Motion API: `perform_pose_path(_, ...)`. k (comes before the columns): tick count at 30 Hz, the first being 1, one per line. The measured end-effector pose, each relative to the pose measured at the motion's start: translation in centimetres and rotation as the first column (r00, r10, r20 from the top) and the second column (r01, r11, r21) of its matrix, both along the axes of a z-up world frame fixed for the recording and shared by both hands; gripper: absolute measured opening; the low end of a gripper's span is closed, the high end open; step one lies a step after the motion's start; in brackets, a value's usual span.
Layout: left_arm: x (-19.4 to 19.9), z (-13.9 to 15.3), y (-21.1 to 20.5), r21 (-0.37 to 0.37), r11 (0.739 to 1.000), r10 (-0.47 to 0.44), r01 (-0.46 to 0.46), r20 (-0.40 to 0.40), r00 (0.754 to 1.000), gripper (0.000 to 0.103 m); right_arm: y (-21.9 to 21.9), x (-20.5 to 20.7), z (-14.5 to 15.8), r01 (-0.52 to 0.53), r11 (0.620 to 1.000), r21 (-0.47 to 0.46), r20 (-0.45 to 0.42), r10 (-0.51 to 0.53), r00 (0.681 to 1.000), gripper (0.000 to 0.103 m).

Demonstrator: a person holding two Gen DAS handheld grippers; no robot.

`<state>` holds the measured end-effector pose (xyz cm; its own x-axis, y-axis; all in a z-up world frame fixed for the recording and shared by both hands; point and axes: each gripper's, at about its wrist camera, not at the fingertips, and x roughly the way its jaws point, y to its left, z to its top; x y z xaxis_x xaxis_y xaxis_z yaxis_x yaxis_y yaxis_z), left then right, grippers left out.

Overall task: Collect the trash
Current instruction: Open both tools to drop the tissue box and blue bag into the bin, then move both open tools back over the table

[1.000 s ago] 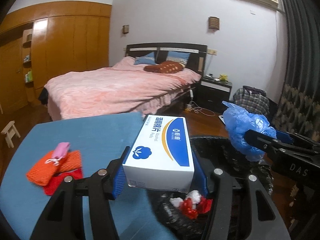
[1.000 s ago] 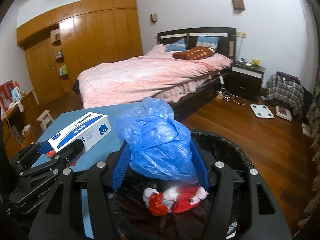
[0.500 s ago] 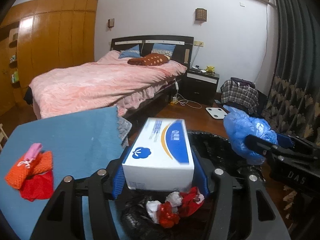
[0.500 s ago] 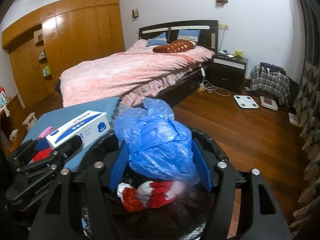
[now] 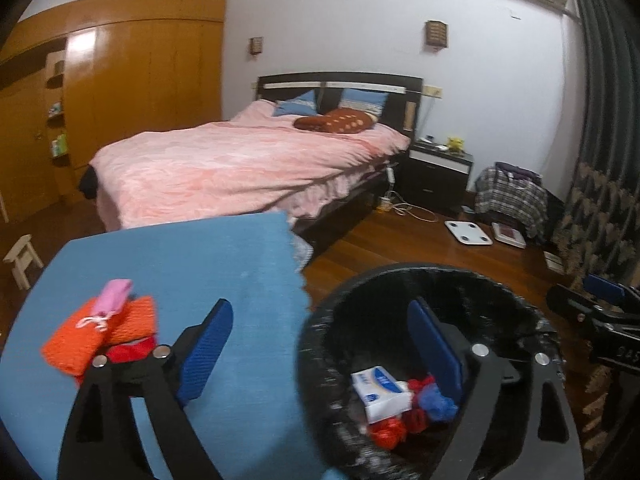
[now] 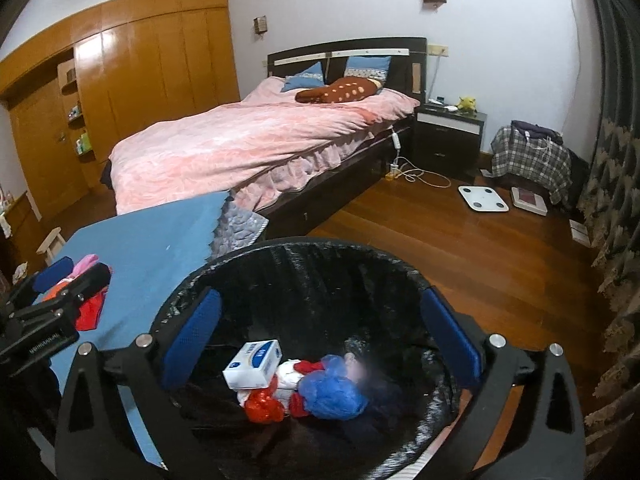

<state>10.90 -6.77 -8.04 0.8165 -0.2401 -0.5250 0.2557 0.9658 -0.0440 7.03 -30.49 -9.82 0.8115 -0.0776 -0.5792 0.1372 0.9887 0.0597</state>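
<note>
Grippers: left gripper with blue-padded fingers spread wide and holding nothing, one finger over the blue table cover, the other over the bin mouth; right gripper likewise wide apart and empty, both pads framing the bin opening.
Writing: white-and-blue cardboard box carries blue print on its top face, too blurred to read; the right gripper's black body, seen at the edge of the left view, shows pale letters that are partly cut off.
Trash: box lies on its side at the bottom of the round bin lined with a black plastic bag, its long axis running from the near left up toward the far right in the right view; just beside it sit a crumpled blue plastic bag and red-and-white crumpled wrappers, all touching in one heap.
Surface: blue cloth-covered table stands just left of the bin; on its left part rest orange knitted pieces with a small pink pouch on top and a red cloth under them.
Room: bedroom with a wooden floor, a bed under a pink quilt, a wooden wardrobe wall, a dark bedside cabinet, a white bathroom scale on the floor and a plaid bag near the dark curtains.
</note>
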Motion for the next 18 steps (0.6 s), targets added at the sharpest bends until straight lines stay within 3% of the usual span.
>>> perform_pose_path(9, -0.6, 0.5, 6.3, 0.014, 0.992, 0.129, -0.129, 0.016, 0.992, 0.091, 4.9, 1.7, 0.4, -0.099, 0.995, 0.007, 0.005, 0.099, 0.995, 0.097)
perform_pose_path(18, -0.7, 1.1, 12.6, 0.009, 0.967, 0.253, -0.253, 0.035, 0.967, 0.091, 10.7, 3.6, 0.9, -0.21, 0.978, -0.011, 0.016, 0.21, 0.977, 0.097)
